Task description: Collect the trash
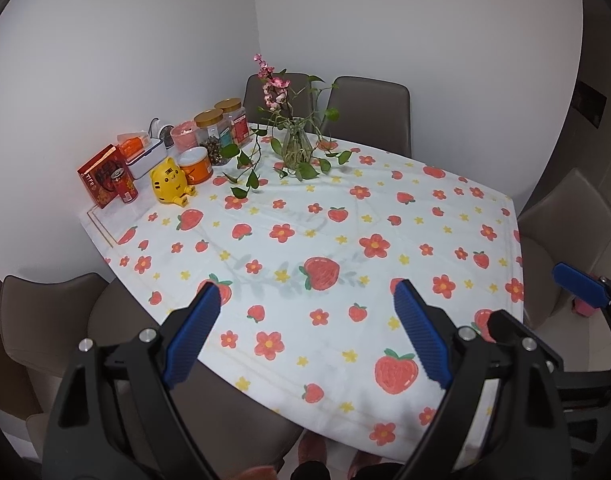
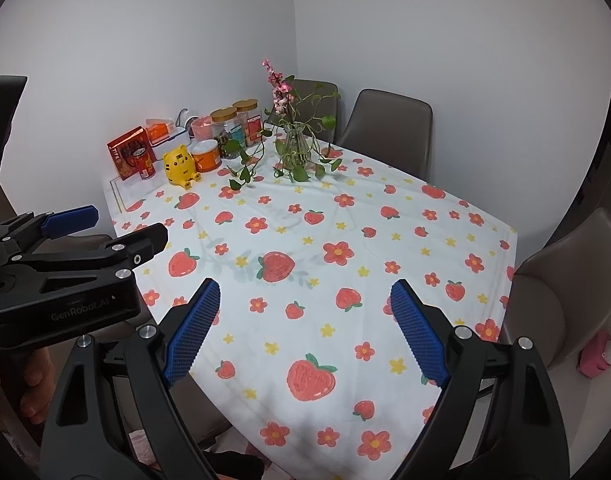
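Both grippers held above the near edge of a table (image 1: 445, 208) under a strawberry-and-flower cloth.
Left gripper (image 1: 307, 334): jaws wide apart, nothing between the blue pads.
Right gripper (image 2: 305, 330): jaws likewise wide apart, empty.
Each gripper also visible at the edge of the other's view, side by side, level with each other.

Open stretch of cloth bare: no wrappers, scraps or crumpled paper to be made out anywhere on it.
No bin or trash bag in either view.

Far left corner, against the wall, a tidy cluster: red box (image 1: 99, 174), red drink can (image 1: 123, 186) just in front of it, yellow tiger figure (image 1: 170, 181), orange tub (image 1: 196, 167) beside that, two gold-lidded jars (image 1: 221, 128) behind, a white box with orange packets (image 1: 139, 152).
Glass vase (image 1: 297, 148) with trailing green vine and a pink flower sprig standing near the table's far middle.
Brown chairs (image 1: 369, 112) around the table.

Can possibly trash, possibly not; cannot tell whether opened or empty.

Stage: fits either trash already cleared off the cloth, or a table with only the can and packets in the corner as candidates. Not settled by these views.
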Available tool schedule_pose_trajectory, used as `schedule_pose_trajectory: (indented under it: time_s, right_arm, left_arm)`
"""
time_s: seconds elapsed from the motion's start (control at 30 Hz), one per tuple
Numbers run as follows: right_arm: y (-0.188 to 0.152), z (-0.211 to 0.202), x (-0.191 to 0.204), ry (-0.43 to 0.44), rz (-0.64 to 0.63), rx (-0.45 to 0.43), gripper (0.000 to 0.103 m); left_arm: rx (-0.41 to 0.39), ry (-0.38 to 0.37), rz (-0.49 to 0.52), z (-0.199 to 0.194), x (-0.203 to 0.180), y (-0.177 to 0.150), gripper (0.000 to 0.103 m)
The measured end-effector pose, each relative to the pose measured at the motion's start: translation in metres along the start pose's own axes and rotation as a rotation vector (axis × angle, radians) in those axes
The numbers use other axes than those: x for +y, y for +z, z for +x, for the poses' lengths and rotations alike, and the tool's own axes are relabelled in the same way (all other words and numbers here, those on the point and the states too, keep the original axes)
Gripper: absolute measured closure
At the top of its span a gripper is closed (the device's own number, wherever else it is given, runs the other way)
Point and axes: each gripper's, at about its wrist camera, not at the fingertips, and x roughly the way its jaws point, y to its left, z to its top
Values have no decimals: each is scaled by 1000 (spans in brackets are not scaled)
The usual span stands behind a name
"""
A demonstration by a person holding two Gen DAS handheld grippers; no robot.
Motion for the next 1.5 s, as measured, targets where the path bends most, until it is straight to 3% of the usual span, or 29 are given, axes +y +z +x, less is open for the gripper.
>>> schedule_pose_trajectory:
  time_s: [0.33, 1.5]
  right_arm:
    - [0, 4, 4, 9, -12, 17, 19]
    - [-1, 4, 8, 11, -18, 20, 19]
  left_arm:
    - [48, 10, -31, 4, 8, -2, 15]
    - [50, 16, -34, 5, 11, -2, 15]
